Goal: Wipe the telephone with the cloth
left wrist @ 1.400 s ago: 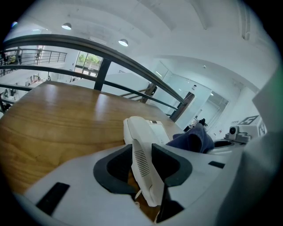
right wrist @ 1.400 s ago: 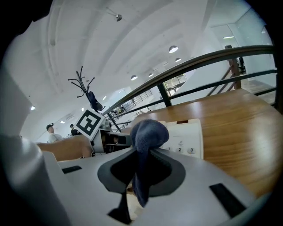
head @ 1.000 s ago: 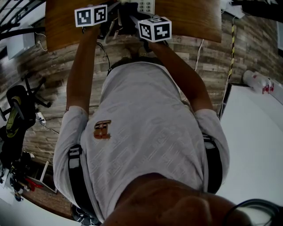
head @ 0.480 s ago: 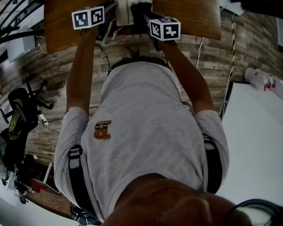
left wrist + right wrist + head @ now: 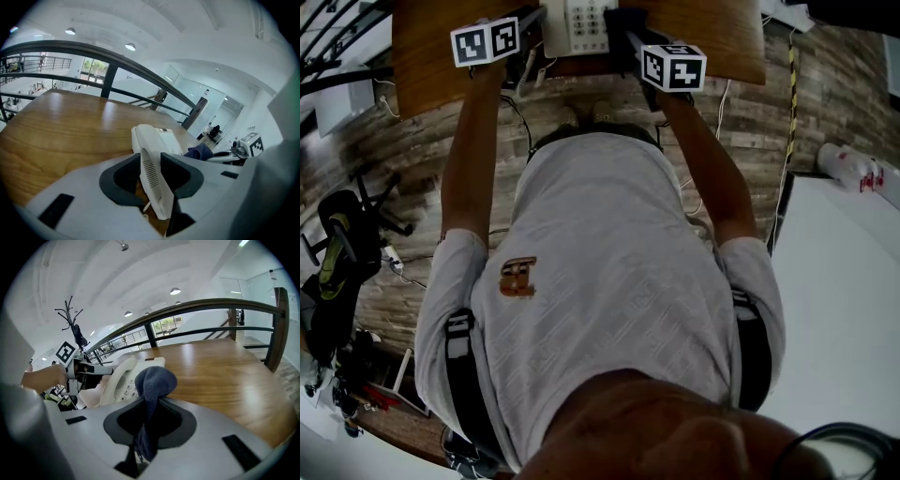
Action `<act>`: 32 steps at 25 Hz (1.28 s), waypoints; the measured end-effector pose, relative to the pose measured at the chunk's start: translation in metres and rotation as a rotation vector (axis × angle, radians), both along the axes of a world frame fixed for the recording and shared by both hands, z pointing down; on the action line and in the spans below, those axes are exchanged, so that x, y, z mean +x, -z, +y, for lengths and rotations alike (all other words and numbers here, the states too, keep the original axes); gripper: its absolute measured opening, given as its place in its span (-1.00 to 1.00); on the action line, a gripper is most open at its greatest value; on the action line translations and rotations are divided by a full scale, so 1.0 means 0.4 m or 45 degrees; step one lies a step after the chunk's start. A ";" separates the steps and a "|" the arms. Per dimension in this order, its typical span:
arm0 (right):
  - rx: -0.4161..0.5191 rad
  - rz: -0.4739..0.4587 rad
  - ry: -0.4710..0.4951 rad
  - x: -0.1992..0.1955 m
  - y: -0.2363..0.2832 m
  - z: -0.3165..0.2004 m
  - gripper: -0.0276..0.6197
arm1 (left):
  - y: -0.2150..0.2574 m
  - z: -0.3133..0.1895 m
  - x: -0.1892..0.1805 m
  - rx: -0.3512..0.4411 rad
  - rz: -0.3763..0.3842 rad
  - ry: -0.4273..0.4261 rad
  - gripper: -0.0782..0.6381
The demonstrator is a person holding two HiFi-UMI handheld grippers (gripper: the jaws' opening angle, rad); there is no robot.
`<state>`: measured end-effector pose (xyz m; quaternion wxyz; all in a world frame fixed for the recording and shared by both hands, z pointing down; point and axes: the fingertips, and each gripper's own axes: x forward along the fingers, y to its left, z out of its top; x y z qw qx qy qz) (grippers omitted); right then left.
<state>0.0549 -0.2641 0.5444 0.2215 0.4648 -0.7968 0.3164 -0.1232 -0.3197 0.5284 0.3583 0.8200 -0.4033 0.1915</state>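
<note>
A white telephone (image 5: 577,26) sits on the wooden table (image 5: 703,37) at the top of the head view, between the two marker cubes. My left gripper (image 5: 151,176) is shut on the near end of the telephone's handset (image 5: 150,173), which runs forward to the base (image 5: 164,140). My right gripper (image 5: 149,420) is shut on a dark blue cloth (image 5: 153,383), whose bunched end stands up above the jaws, just right of the telephone's keypad (image 5: 129,387). The cloth (image 5: 199,151) also shows to the right of the base in the left gripper view. I cannot tell whether cloth and telephone touch.
A dark metal railing (image 5: 211,310) runs along the table's far side. The table's near edge (image 5: 581,75) lies just ahead of the person's body. Cables (image 5: 520,103) hang below that edge. A black chair (image 5: 337,234) stands on the floor at the left.
My right gripper has moved to the right and slightly nearer with the cloth. The telephone's keypad now shows between the two cubes. The left gripper has barely moved.
</note>
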 end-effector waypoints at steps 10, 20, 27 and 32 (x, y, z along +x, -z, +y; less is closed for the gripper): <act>0.184 -0.086 0.066 0.006 0.148 -0.052 -0.69 | 0.068 0.003 0.011 0.134 -0.041 0.036 -0.39; 0.470 -0.301 0.120 -0.052 0.394 -0.100 -0.69 | 0.312 -0.001 0.049 0.516 0.052 0.071 -0.60; 0.791 -0.429 0.227 -0.105 0.573 -0.089 -0.69 | 0.498 0.022 0.085 0.817 0.133 0.052 -0.70; 0.984 -0.435 0.320 -0.127 0.645 -0.055 -0.69 | 0.597 0.052 0.111 1.011 0.120 0.004 -0.71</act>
